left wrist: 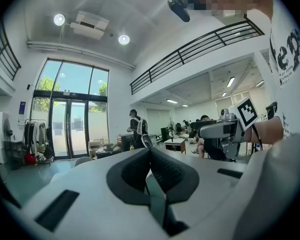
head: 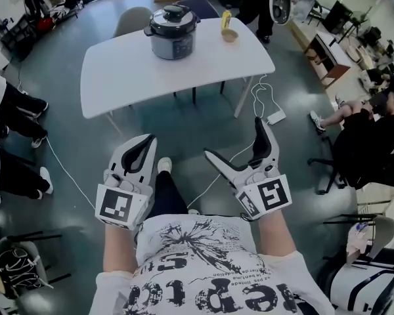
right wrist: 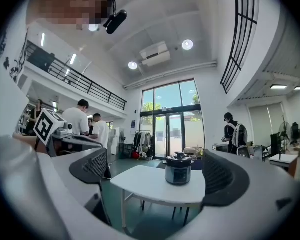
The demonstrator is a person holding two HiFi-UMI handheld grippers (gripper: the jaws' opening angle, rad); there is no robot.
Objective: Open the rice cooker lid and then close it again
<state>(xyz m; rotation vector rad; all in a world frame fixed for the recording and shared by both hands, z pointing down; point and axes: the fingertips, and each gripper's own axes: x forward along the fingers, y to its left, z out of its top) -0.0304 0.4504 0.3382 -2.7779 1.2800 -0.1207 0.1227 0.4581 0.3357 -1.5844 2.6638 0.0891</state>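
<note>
The rice cooker (head: pixel 173 31) stands on the far side of the white desk (head: pixel 131 71) with its lid (head: pixel 174 12) down and a small bowl (head: pixel 230 36) near it. Both tongs are held level above the floor, well apart from the desk. The left tongs (head: pixel 146 141) have their jaws pressed together with nothing between them. The right tongs (head: pixel 234 136) stand wide apart and empty, and the right gripper view shows the cooker far off through their gap.
</note>
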